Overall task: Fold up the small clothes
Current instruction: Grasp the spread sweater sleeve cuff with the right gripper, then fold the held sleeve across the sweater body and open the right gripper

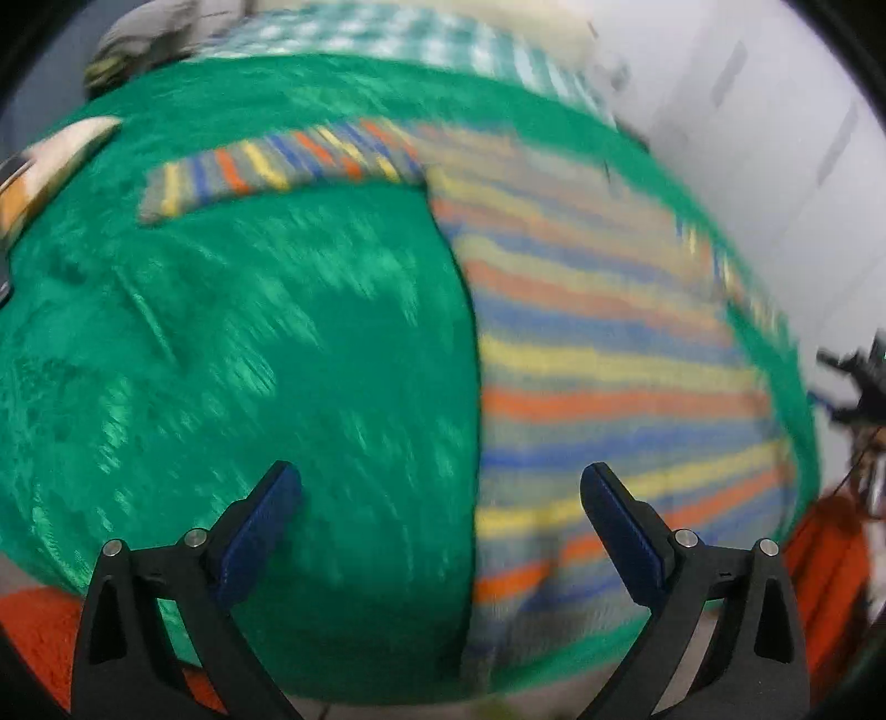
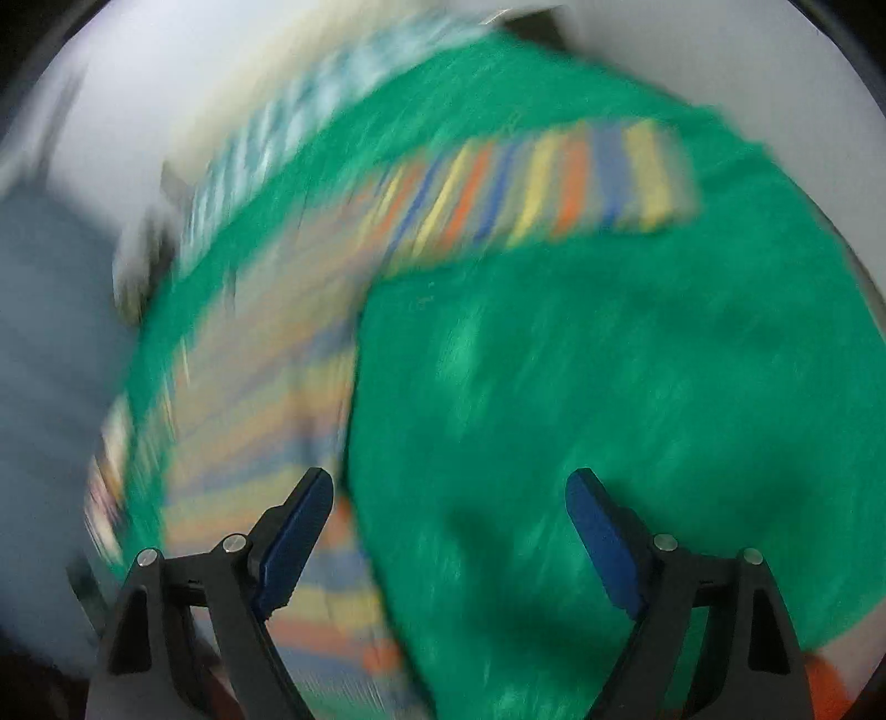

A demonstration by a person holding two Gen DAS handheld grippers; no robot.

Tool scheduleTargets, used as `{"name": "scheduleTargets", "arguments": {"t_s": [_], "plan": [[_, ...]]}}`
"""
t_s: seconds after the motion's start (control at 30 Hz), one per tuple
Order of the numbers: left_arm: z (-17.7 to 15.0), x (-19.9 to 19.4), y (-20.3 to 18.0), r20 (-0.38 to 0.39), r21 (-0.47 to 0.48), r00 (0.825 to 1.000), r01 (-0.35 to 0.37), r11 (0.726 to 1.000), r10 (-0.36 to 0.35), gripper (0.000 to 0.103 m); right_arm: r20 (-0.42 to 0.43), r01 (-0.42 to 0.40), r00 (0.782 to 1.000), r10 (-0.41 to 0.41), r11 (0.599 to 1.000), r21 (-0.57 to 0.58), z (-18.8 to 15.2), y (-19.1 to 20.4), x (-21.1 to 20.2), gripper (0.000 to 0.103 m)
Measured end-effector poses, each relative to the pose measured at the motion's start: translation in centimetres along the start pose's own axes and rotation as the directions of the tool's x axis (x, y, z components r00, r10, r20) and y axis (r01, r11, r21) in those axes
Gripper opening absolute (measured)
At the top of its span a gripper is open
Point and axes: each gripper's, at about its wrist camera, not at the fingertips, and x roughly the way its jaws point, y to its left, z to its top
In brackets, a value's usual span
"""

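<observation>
A small striped shirt point(image 1: 609, 343) in blue, orange, yellow and grey lies flat on a green cloth point(image 1: 249, 343). One sleeve point(image 1: 277, 166) stretches to the left. My left gripper point(image 1: 440, 482) is open above the shirt's left edge near its hem and holds nothing. In the right wrist view the same shirt point(image 2: 260, 432) lies at the left, with its sleeve point(image 2: 554, 188) at the top. My right gripper point(image 2: 448, 487) is open above the green cloth point(image 2: 637, 387), just right of the shirt's edge. Both views are motion-blurred.
A teal checked cloth point(image 1: 387, 33) lies beyond the green cloth. An orange surface point(image 1: 830, 554) shows below it. A pale folded item point(image 1: 55, 160) sits at the far left. A white wall point(image 1: 775, 138) stands at the right.
</observation>
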Motion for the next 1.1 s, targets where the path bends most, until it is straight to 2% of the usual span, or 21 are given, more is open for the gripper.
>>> {"name": "scheduleTargets", "arguments": {"t_s": [0.07, 0.13, 0.2, 0.23, 0.27, 0.4, 0.5, 0.53, 0.57, 0.63, 0.73, 0.8, 0.83, 0.9, 0.97, 1.0, 1.03, 1.1], "plan": [[1.4, -0.8, 1.1, 0.067, -0.066, 0.998, -0.009, 0.998, 0.014, 0.101, 0.119, -0.010, 0.993, -0.003, 0.994, 0.108, 4.1, -3.0, -1.0, 0.085], [2.7, -0.9, 2.6, 0.119, -0.131, 0.992, -0.019, 0.991, 0.035, 0.101, 0.179, 0.025, 0.982, -0.054, 0.987, 0.161, 7.4, -5.3, -1.3, 0.085], [2.8, -0.5, 3.5, 0.139, -0.166, 0.989, -0.029, 0.986, 0.052, 0.101, 0.165, 0.047, 0.983, -0.085, 0.973, 0.225, 10.8, -8.4, 0.0, 0.085], [2.8, 0.0, 3.8, 0.141, -0.178, 0.988, -0.040, 0.983, 0.065, 0.101, 0.140, 0.043, 0.987, -0.081, 0.966, 0.255, 11.8, -9.4, 0.8, 0.081], [2.7, 0.5, 4.3, 0.137, -0.189, 0.987, -0.057, 0.980, 0.083, 0.101, 0.116, 0.033, 0.991, -0.068, 0.960, 0.279, 12.5, -10.2, 1.7, 0.075], [1.3, 2.5, 6.1, 0.078, -0.222, 0.988, -0.116, 0.968, 0.137, 0.101, 0.079, 0.049, 0.994, -0.075, 0.955, 0.294, 13.6, -11.2, 4.6, 0.067], [1.3, 2.6, 6.0, 0.077, -0.209, 0.984, -0.139, 0.968, 0.158, 0.102, -0.001, 0.076, 0.997, -0.078, 0.960, 0.269, 14.0, -11.4, 7.0, 0.050], [1.4, 2.7, 5.9, 0.077, -0.198, 0.983, -0.148, 0.969, 0.166, 0.102, -0.033, 0.148, 0.989, -0.144, 0.961, 0.234, 14.0, -11.0, 7.7, 0.033], [1.4, 2.7, 5.7, 0.076, -0.190, 0.982, -0.154, 0.970, 0.171, 0.102, -0.048, 0.205, 0.979, -0.200, 0.956, 0.208, 14.1, -10.7, 7.8, 0.002], [1.3, 2.7, 5.5, 0.080, -0.180, 0.981, -0.159, 0.971, 0.176, 0.102, -0.035, 0.224, 0.974, -0.222, 0.952, 0.208, 14.5, -10.3, 7.1, 0.002], [0.8, 2.4, 5.4, 0.089, -0.178, 0.983, -0.143, 0.974, 0.161, 0.102, 0.087, 0.199, 0.973, -0.212, 0.970, 0.141, 15.5, -6.4, 4.3, 0.002], [0.7, 2.4, 5.7, 0.093, -0.185, 0.984, -0.130, 0.974, 0.149, 0.102, 0.163, 0.125, 0.979, -0.126, 0.992, 0.016, 16.1, -0.9, 2.1, 0.002], [0.7, 2.4, 5.8, 0.095, -0.191, 0.985, -0.124, 0.974, 0.144, 0.102, 0.178, 0.041, 0.984, -0.026, 0.996, -0.078, 16.3, 3.3, 1.2, 0.002], [0.7, 2.4, 5.8, 0.097, -0.198, 0.986, -0.116, 0.973, 0.137, 0.102, 0.141, -0.108, 0.981, 0.137, 0.975, -0.195, 16.2, 10.0, 1.1, 0.002], [0.6, 2.4, 5.9, 0.101, -0.203, 0.986, -0.110, 0.973, 0.133, 0.102, 0.066, -0.234, 0.963, 0.261, 0.934, -0.269, 15.7, 15.8, 2.5, 0.002], [0.6, 2.3, 5.9, 0.102, -0.205, 0.986, -0.107, 0.973, 0.130, 0.102, 0.013, -0.311, 0.944, 0.329, 0.905, -0.291, 15.3, 18.7, 3.8, 0.003], [0.5, 2.2, 6.0, 0.103, -0.204, 0.986, -0.108, 0.973, 0.131, 0.102, -0.037, -0.370, 0.926, 0.376, 0.881, -0.296, 14.9, 20.8, 5.4, 0.007], [0.3, 2.1, 6.0, 0.104, -0.201, 0.985, -0.111, 0.973, 0.134, 0.102, -0.109, -0.410, 0.912, 0.396, 0.864, -0.294, 13.9, 23.9, 8.4, 0.042]]}}
